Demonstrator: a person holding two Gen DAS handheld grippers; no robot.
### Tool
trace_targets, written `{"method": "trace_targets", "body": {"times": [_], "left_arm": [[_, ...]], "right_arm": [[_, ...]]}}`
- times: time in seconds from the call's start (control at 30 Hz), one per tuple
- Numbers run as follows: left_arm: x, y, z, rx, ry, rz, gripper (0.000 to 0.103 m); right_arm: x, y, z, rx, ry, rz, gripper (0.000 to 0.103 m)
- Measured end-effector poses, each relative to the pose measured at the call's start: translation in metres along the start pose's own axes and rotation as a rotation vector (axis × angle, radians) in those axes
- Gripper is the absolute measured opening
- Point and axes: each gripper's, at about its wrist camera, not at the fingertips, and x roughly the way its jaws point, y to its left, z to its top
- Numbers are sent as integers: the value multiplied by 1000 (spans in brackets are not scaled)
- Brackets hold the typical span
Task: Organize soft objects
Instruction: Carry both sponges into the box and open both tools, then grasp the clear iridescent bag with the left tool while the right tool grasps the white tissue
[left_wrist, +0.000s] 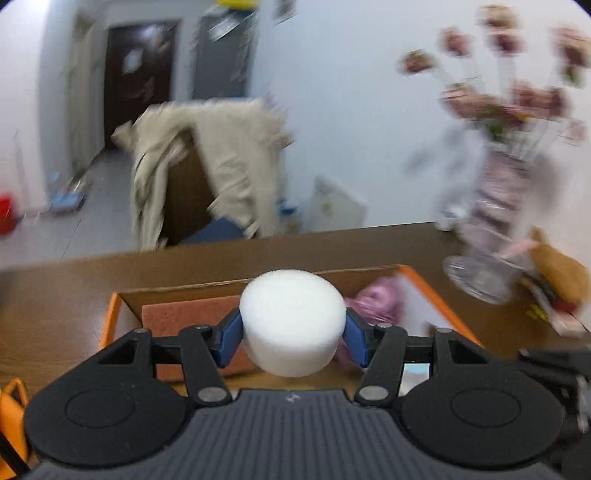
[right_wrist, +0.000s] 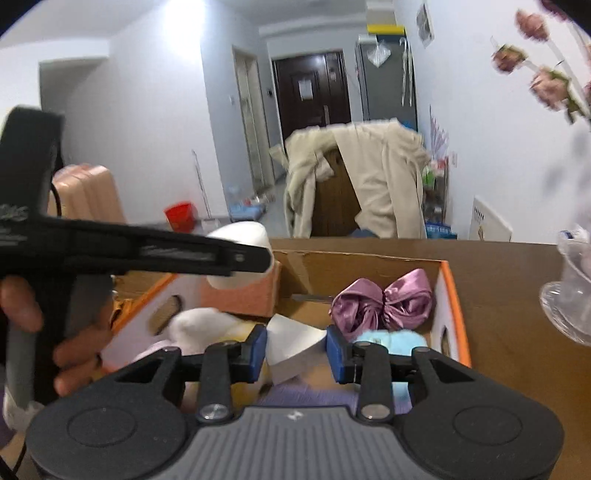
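Note:
My left gripper (left_wrist: 293, 334) is shut on a white round foam puck (left_wrist: 291, 321) and holds it above the orange-edged cardboard box (left_wrist: 436, 295). From the right wrist view the puck (right_wrist: 240, 236) hangs over the box's left end, above an orange sponge block (right_wrist: 243, 295). My right gripper (right_wrist: 296, 350) is shut on a white wedge-shaped foam piece (right_wrist: 295, 347) over the box's near side. In the box (right_wrist: 456, 295) lie a purple satin scrunchie (right_wrist: 384, 302), a light blue fluffy item (right_wrist: 388, 339), a white plush item (right_wrist: 199, 328) and a lilac cloth (right_wrist: 306, 395).
The box stands on a brown wooden table (right_wrist: 517, 332). A glass vase (left_wrist: 484, 273) with pink flowers stands to the right of the box, with a burger-shaped toy (left_wrist: 561, 280) beyond it. A chair draped with a beige coat (right_wrist: 369, 177) stands behind the table.

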Motion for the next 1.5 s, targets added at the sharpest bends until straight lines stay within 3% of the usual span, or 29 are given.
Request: {"method": "trace_targets", "body": {"times": [0.07,0.13,0.33,0.5,0.73,0.93,1.1,1.2,1.3,1.4,1.5], "left_arm": [[32,9,8,-29,54,-11,64],[47,15,10,-39,56,9,71],[37,29,14,-36,17,1,77],[-1,33,18,-26,-19,25,77],[-108,11,-9,33,-152,61,81],[-199,-23,-81,87,-252,73,86],[-245,-45,-151,76,-283,55,96],[-258,-52,-195,63,-268,41,97],[-259,-55,-226,48,-215,30,97],[-256,-56,-236,58,-181,77,97],[-252,-63,-230,74,-176,108,97]], "right_arm": [[33,-3,12,19,42,-14,42],[55,-3,19,40,56,-18,48],[60,-5,24,49,14,-42,50],[23,-13,33,57,-38,-83,54],[-70,-10,27,10,-140,-105,62],[-162,-3,-28,-14,-212,-107,72],[-213,13,-97,-55,-275,-100,79],[-226,21,-140,-55,-299,-93,81],[-230,19,-176,-10,-268,-102,82],[-226,15,-194,4,-196,-130,81],[-230,8,-201,33,-205,-141,81]]}}
